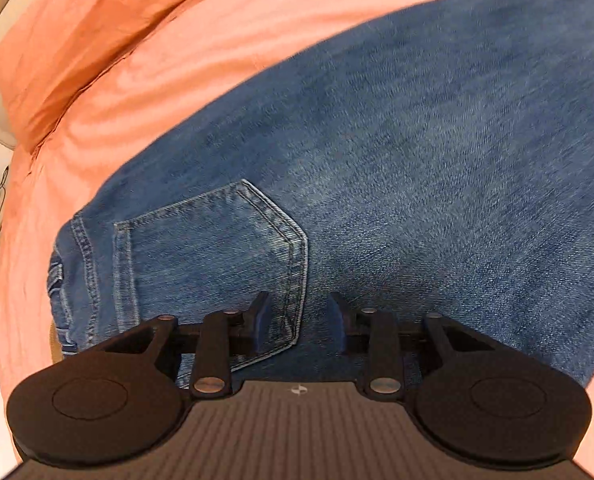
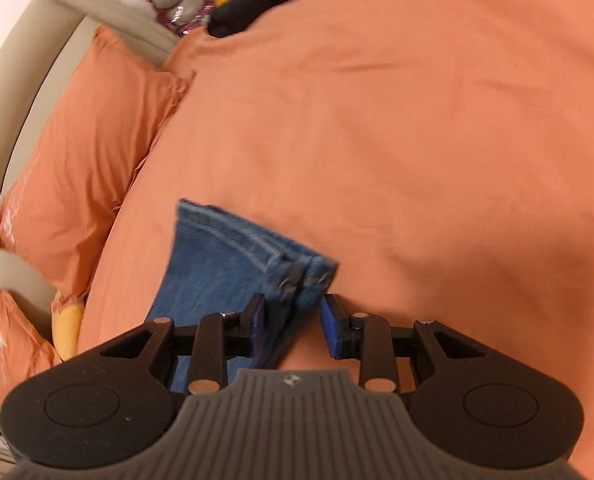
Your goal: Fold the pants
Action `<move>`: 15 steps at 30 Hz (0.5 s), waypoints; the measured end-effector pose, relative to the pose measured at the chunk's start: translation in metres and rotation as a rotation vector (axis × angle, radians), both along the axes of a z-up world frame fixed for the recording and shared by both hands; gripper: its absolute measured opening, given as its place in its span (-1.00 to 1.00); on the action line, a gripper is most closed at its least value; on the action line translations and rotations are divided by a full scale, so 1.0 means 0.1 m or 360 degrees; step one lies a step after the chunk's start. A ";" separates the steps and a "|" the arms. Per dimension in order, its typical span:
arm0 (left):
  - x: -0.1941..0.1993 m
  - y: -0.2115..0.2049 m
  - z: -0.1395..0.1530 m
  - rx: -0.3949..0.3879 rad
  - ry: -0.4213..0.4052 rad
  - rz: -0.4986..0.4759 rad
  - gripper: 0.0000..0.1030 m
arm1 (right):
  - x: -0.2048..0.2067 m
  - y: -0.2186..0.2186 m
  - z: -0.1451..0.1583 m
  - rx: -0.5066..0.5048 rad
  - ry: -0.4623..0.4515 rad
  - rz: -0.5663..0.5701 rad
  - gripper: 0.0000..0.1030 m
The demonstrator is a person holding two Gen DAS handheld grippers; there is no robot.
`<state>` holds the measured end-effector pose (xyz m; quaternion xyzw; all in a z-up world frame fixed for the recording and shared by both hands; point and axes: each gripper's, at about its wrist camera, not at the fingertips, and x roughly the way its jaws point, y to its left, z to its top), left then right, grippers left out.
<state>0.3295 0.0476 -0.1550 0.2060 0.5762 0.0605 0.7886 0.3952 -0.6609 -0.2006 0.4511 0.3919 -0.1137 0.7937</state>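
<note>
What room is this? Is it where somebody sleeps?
Most likely a bedroom. There is a bed with an orange cover, orange pillows at one end and a padded beige headboard behind them. Blue jeans lie on the bed.

Jeans [image 1: 377, 140] run off right edge; clutter [image 2: 185, 4] past the bed blurred, maybe packaging.

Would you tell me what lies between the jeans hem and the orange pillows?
Only bare orange bedspread separates the jeans hem from the pillows, in the right wrist view.
</note>
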 end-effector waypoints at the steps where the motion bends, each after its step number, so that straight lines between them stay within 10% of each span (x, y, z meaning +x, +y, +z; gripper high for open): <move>1: 0.01 -0.01 -0.03 0.0007 0.0002 0.0006 -0.31 | 0.01 -0.04 -0.06 0.0031 -0.0013 -0.0008 -0.46; 7: 0.08 -0.08 -0.09 0.0072 0.0037 0.0000 -0.31 | 0.11 -0.05 -0.23 0.0054 -0.0059 0.0008 -0.75; 15: 0.06 -0.22 0.01 0.0078 -0.0116 -0.0096 -0.40 | 0.29 0.27 0.68 -0.0540 -0.0214 0.0397 -0.86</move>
